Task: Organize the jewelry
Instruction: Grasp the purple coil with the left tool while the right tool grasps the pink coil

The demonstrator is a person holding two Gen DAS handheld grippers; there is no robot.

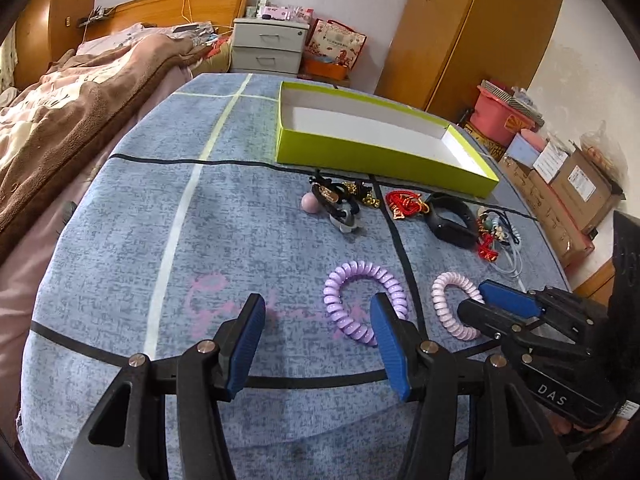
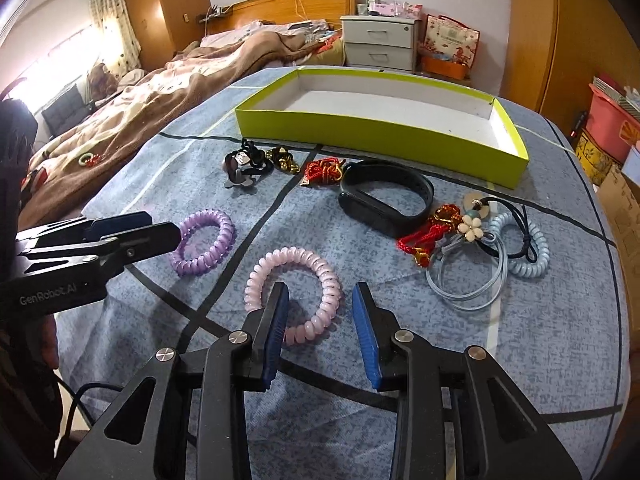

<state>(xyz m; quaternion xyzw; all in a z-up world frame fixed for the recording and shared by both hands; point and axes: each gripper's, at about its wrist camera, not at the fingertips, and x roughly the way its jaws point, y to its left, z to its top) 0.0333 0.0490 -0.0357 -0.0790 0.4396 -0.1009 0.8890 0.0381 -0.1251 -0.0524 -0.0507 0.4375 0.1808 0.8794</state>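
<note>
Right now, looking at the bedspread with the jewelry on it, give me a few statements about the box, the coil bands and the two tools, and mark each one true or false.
1. The green box already holds jewelry. False: its white inside shows nothing in it.
2. The right tool is open at the pink coil band. True.
3. The left tool is shut on the purple coil band. False: it is open, one finger over the band.
4. The black wristband lies on the bedspread, outside the box. True.
5. The light blue coil band lies beside the purple one. False: it lies far off, past the wristband.
</note>
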